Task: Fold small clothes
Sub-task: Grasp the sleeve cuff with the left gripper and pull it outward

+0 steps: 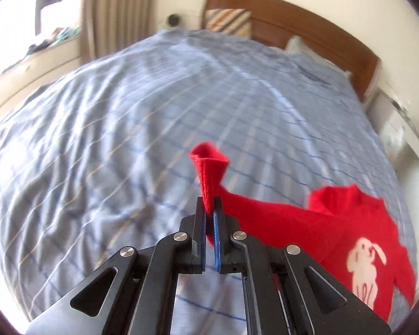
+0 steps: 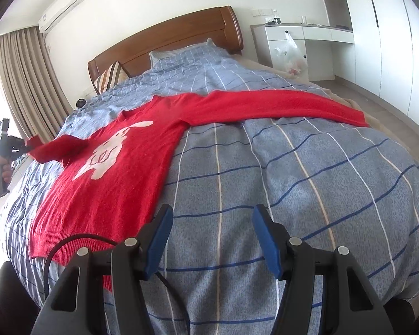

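Note:
A small red sweater [image 2: 142, 150] with a white rabbit on the chest lies front up on the bed; it also shows in the left wrist view [image 1: 335, 231]. My left gripper [image 1: 209, 206] is shut on the cuff of its left sleeve [image 1: 209, 167] and holds it lifted above the bedding. It appears at the far left of the right wrist view [image 2: 22, 146], with the sleeve folded in toward the chest. The other sleeve [image 2: 279, 103] lies stretched out to the right. My right gripper [image 2: 211, 217] is open and empty above the bedding, just right of the sweater's hem.
A blue checked duvet [image 2: 293, 189] covers the bed. A wooden headboard [image 2: 167, 42] and a striped pillow [image 2: 109, 78] are at the far end. A white desk [image 2: 301, 33] with a plastic bag and wardrobes stand to the right, curtains [image 2: 25, 78] to the left.

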Demonstrator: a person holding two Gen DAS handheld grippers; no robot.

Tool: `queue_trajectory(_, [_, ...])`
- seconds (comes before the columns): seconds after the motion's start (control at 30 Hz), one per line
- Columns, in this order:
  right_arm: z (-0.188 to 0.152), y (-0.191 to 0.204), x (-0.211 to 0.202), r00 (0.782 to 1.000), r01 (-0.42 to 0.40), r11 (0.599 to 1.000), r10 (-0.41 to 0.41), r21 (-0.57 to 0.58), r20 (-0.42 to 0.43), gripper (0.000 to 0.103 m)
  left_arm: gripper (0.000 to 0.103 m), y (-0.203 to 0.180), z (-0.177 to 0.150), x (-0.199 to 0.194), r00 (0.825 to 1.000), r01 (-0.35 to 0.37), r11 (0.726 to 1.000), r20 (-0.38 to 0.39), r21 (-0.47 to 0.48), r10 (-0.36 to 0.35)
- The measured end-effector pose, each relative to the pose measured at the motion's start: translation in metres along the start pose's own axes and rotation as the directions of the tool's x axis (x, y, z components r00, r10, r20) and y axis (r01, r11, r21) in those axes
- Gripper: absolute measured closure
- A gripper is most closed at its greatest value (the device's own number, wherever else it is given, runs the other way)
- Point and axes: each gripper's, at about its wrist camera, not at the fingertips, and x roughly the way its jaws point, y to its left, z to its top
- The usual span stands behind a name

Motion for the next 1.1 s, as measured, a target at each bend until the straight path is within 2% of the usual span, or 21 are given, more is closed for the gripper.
queue_trajectory(0.1, [-0.001, 0.006, 0.002, 1.000, 0.001, 1.000, -0.001, -0.031, -0.002, 0.044, 0.100, 0.052, -0.014, 0.010, 0.995, -0.103, 0.986, -0.009, -0.131, 0.103])
queue_trajectory(0.17, [-0.002, 0.010, 0.003, 1.000, 0.006, 0.999, -0.006, -0.053, -0.005, 0.044, 0.100, 0.068, -0.027, 0.020, 0.992, -0.127, 0.978, -0.026, -0.166, 0.125])
queue_trajectory(0.23, [-0.005, 0.013, 0.005, 1.000, 0.011, 0.998, -0.012, -0.068, -0.014, 0.044, 0.100, 0.074, -0.039, 0.027, 0.992, -0.128, 0.975, -0.041, -0.181, 0.123])
queue_trajectory(0.4, [-0.007, 0.013, 0.010, 0.999, 0.023, 0.997, -0.025, -0.070, -0.027, 0.044, 0.101, 0.086, -0.054, 0.030, 0.983, -0.181, 0.964, -0.032, -0.193, 0.178])
queue_trajectory(0.53, [-0.008, 0.010, 0.013, 0.999, 0.034, 0.998, -0.036, -0.059, -0.035, 0.044, 0.101, 0.104, -0.060, 0.047, 0.978, -0.208, 0.954, -0.076, -0.215, 0.196])
queue_trajectory(1.1, [-0.008, 0.002, 0.016, 0.997, 0.063, 0.997, -0.064, -0.036, -0.035, 0.044, 0.098, 0.121, -0.079, 0.059, 0.989, -0.146, 0.966, -0.056, -0.215, 0.137])
